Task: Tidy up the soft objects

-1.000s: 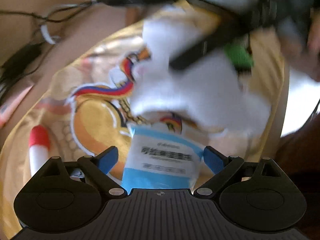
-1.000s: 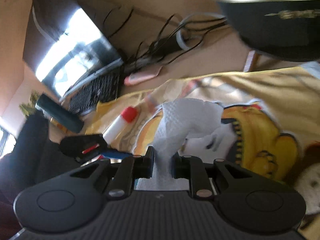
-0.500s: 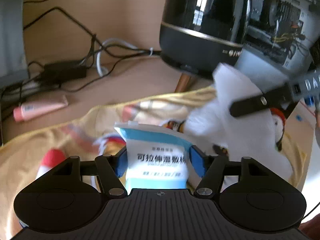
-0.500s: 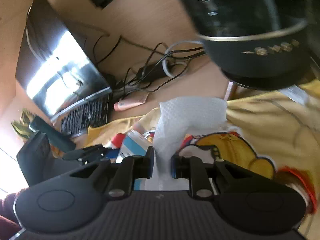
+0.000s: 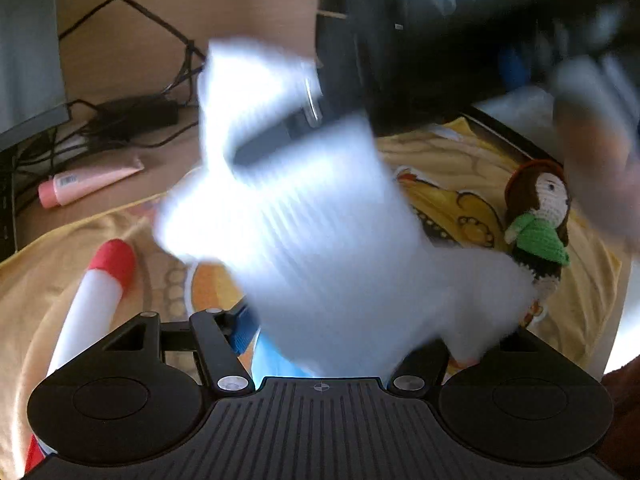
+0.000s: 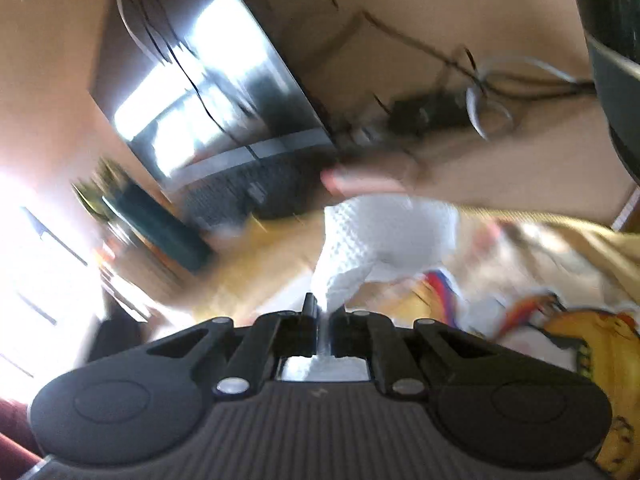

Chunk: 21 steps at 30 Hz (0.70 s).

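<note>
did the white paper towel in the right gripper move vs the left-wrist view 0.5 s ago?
Yes. The paper towel swung left, now hiding the blue packet.

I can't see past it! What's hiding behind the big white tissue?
In the left view, a bit of blue packet peeks out below the tissue, between the left gripper fingers. The yellow cloth lies behind. The rest is covered.

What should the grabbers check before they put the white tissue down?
1. Right gripper pinching the white tissue: ok, jaws shut on it.
2. Left gripper holding the blue packet: cannot tell, tissue hides it.
3. Sharp view: not ok, both blurred.
4. Crochet doll out of the way: ok, lying aside on the yellow cloth.
5. Red-capped bottle clear: ok, off to one side.
</note>
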### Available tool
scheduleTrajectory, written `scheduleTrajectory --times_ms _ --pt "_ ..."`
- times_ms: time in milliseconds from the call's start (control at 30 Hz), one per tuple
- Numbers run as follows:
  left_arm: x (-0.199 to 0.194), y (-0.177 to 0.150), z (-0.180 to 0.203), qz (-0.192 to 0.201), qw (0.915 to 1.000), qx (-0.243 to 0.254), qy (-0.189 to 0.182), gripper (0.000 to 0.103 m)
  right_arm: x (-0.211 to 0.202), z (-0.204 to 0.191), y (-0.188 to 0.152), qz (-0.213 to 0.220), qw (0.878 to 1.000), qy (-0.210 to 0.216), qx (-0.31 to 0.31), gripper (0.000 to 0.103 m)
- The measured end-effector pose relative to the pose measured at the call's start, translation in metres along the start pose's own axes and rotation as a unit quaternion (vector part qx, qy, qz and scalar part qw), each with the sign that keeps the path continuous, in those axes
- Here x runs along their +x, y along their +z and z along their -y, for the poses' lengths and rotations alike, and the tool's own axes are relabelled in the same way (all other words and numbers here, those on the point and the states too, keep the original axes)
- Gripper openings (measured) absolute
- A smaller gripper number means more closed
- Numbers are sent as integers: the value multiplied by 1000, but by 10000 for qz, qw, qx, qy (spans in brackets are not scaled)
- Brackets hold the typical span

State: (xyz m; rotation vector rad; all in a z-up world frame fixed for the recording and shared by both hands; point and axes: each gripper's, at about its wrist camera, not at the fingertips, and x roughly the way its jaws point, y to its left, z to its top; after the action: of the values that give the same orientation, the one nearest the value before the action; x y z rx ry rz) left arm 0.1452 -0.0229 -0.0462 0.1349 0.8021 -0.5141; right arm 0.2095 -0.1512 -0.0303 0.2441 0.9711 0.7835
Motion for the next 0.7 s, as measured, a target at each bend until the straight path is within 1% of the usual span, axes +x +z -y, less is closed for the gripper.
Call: scheduleTrajectory --times_ms 133,233,333,433,533,633,700 --pt "1 0 -5 -12 9999 -114 -5 76 -3 17 -13 -304 9993 -218 34 8" --pt "4 2 -8 -46 9998 -179 -38 78 -7 28 -20 -459 9974 -557 47 8" --pt "8 2 -10 -73 9997 -204 -59 78 -9 40 -29 -553 9953 -783 151 8" --pt "9 3 -12 -76 9998 -191 -25 78 -15 47 -38 -558 9935 -967 223 8" --pt "10 3 -13 -90 9998 -180 9 78 -25 54 -41 -490 9920 -1122 293 8" --pt "15 9 -14 -83 9999 -120 74 78 -42 60 -38 -322 9914 -1221 354 8" --pt "18 14 -16 -48 9997 -114 197 78 -51 61 -36 -196 9905 -1319 349 8"
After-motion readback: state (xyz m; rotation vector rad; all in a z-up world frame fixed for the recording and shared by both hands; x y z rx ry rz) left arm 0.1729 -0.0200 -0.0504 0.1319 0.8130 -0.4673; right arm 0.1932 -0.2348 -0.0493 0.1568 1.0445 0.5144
